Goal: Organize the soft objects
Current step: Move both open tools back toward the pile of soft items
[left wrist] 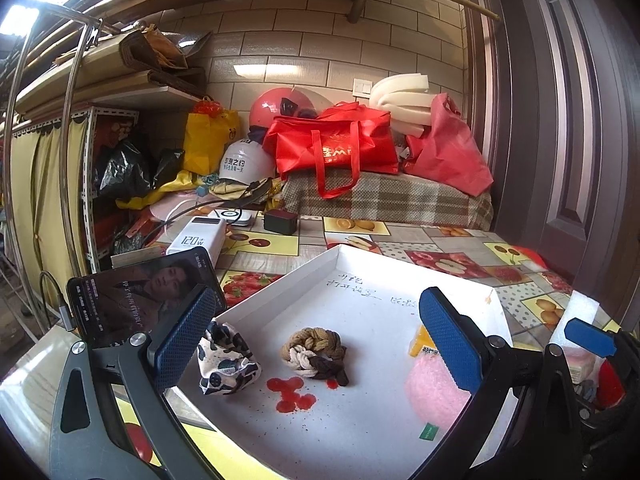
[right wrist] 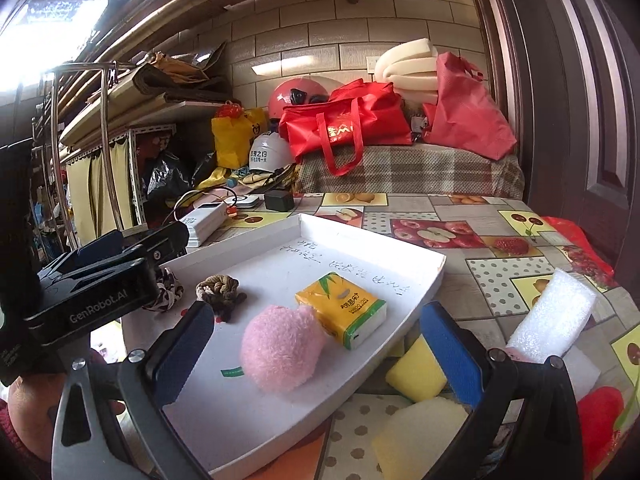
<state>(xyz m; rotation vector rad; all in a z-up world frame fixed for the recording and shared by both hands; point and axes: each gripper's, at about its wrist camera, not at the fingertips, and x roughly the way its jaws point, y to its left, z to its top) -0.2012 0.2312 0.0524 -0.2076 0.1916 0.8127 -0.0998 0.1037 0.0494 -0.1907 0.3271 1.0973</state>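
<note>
A white tray [left wrist: 280, 292] holds a black-and-white scrunchie [left wrist: 226, 360], a braided rope knot [left wrist: 316, 350], a pink plush ball [right wrist: 280, 348] and a yellow tissue pack [right wrist: 344, 308]. My left gripper [left wrist: 320, 340] is open and empty above the tray, with the knot between its fingers. My right gripper [right wrist: 320, 352] is open and empty, with the pink ball [left wrist: 434, 392] between its fingers. Yellow sponges [right wrist: 418, 372] and a white foam block [right wrist: 552, 320] lie on the table to the right of the tray [right wrist: 400, 320]. The left gripper [right wrist: 96, 280] also shows in the right wrist view.
A phone [left wrist: 144, 292] stands at the tray's left. A white power bank [left wrist: 198, 240] and a black box [left wrist: 280, 220] lie behind. Red bags [left wrist: 336, 144], helmets and foam are piled on a plaid-covered bench at the back. A dark door [left wrist: 568, 120] is at right.
</note>
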